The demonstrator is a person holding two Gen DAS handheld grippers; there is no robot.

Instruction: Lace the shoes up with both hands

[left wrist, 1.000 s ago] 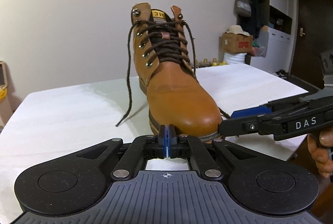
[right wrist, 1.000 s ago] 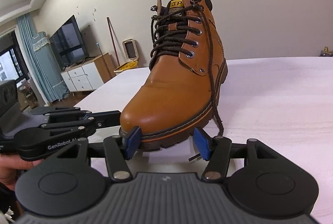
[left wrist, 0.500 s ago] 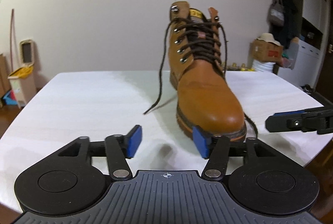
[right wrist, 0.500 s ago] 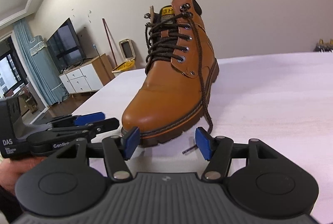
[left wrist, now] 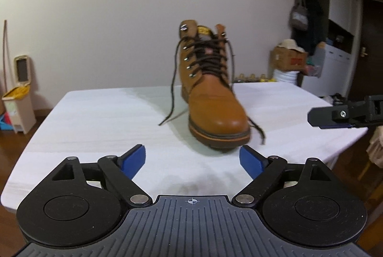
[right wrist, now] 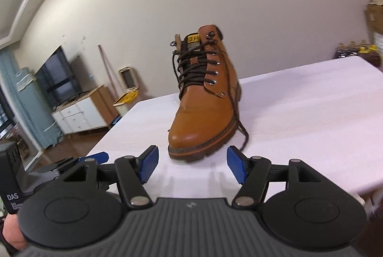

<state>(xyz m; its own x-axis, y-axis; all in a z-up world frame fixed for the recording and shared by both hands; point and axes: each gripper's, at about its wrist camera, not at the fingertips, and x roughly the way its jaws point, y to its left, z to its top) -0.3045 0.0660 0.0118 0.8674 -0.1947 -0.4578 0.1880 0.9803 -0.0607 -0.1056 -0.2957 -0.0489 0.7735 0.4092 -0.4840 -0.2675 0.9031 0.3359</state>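
Both grippers point(left wrist: 192, 160) point(right wrist: 192, 165) angled down toward blurry, seemingly upright boot point(left wrist: 210, 94), left opening.

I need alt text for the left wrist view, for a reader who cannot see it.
A tan boot stands on a white table, its dark laces untied and trailing down both sides. In front, the left gripper is opening, nothing between its blue fingers. The right gripper shows at the right edge.

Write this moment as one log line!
left gripper: opening, empty | right gripper: open, empty | boot: upright on table | lace ends: loose
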